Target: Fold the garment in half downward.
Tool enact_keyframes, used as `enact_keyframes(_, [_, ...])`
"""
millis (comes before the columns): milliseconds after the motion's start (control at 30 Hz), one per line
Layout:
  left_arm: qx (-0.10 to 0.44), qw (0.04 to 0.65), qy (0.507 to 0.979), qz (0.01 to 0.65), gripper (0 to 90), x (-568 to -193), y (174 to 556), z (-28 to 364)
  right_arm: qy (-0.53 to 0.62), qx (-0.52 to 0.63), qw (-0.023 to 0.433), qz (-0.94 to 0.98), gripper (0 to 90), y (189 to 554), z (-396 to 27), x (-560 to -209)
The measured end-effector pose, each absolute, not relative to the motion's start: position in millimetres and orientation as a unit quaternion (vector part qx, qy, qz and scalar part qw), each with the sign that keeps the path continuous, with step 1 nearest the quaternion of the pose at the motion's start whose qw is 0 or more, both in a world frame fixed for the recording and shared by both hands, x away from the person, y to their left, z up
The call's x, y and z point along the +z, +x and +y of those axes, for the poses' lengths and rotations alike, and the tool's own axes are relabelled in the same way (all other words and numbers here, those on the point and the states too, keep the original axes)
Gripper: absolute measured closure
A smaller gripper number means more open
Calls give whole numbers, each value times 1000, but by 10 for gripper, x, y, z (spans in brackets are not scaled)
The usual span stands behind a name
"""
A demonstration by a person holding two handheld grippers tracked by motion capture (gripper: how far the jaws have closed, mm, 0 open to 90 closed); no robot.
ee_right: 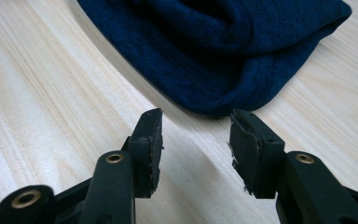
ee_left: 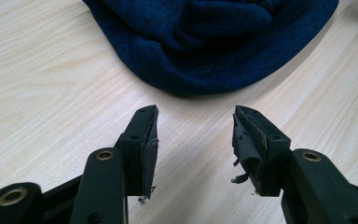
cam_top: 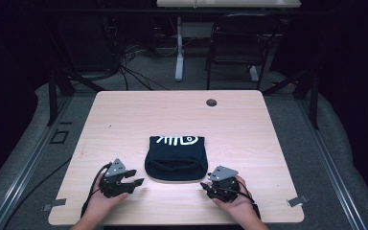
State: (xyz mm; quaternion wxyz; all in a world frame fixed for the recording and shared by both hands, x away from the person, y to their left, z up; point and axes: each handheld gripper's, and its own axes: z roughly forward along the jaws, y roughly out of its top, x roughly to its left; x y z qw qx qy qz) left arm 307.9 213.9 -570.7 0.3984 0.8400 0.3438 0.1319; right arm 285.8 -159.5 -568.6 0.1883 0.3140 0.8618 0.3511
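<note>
My left hand (cam_top: 100, 203) comes in from the near edge of the table (cam_top: 124, 110) and holds the left gripper (cam_top: 133, 186) low over the wood, its jaws aimed right and slightly far, toward the near left corner of the folded garment (cam_top: 175, 159). My right hand (cam_top: 237, 203) mirrors it: the right gripper (cam_top: 206, 188) sits low on the near right, jaws aimed left toward the garment's near right corner.

Both sets of tongs stand wide with nothing between them. In the left gripper view the left gripper (ee_left: 196, 135) has bare wood between its pads and the dark blue knit (ee_left: 205, 42) lies just beyond the tips, not touching. In the right gripper view the right gripper (ee_right: 196, 135) is likewise spread, with the cloth's rounded fold (ee_right: 214, 56) just past its tips.

The garment lies at the table's middle, a little nearer my side, between the two grippers. It is a compact bundle, roughly as wide as deep. Its white printed mark (cam_top: 176, 140) faces up along the far edge, and the rounded, rolled fold faces me.
</note>
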Motion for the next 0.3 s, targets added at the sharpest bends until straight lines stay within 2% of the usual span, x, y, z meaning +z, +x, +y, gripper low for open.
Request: enact_keyframes(300, [134,404,838,342,491,-5686,3069,2123,314,350,188,862,532,2858,-1588,-5691])
